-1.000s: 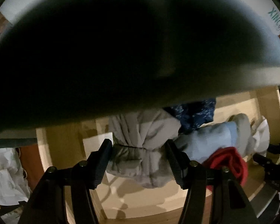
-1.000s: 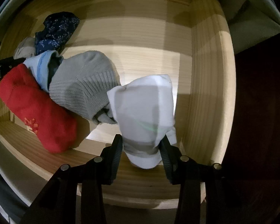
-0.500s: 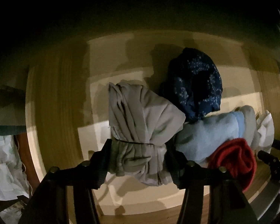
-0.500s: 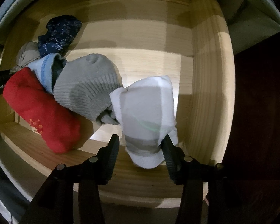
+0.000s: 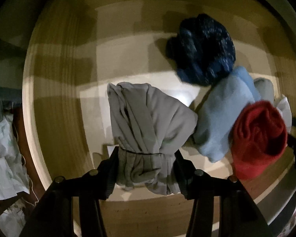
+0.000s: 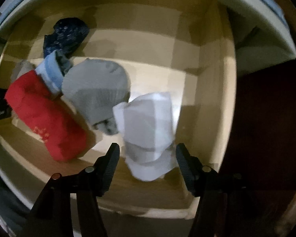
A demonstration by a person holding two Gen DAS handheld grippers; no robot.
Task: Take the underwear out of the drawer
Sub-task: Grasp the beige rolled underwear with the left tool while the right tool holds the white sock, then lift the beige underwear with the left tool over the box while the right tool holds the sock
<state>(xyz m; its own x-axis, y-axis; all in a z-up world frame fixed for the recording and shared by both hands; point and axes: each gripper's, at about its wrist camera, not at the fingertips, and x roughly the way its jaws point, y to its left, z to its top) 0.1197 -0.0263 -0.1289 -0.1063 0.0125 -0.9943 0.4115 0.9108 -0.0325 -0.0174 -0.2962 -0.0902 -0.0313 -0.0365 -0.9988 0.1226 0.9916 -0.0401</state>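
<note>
The pale wooden drawer (image 5: 55, 90) serves as the landmark: both grippers point down into it. The left gripper (image 5: 146, 167) has its jaws clamped on the bunched lower end of the grey folded underwear (image 5: 148, 122), which sits near the drawer's middle, toward its front wall; these jaws have just been closing, with the cloth between them. Beyond the underwear, toward the drawer's back wall, lies a dark navy speckled fabric bundle (image 5: 203, 49), and beside it toward the right wall a light blue rolled sock (image 5: 223, 118) and a red rolled sock (image 5: 258, 136), touching one another. The right gripper (image 6: 147, 158) hangs over the drawer's right end with its jaws apart; they have just been opening, and the white rolled sock (image 6: 148, 126) lies between them without either pad pressing on it. A grey ribbed rolled sock (image 6: 96, 90) touches the white one on the side away from the right wall.
</note>
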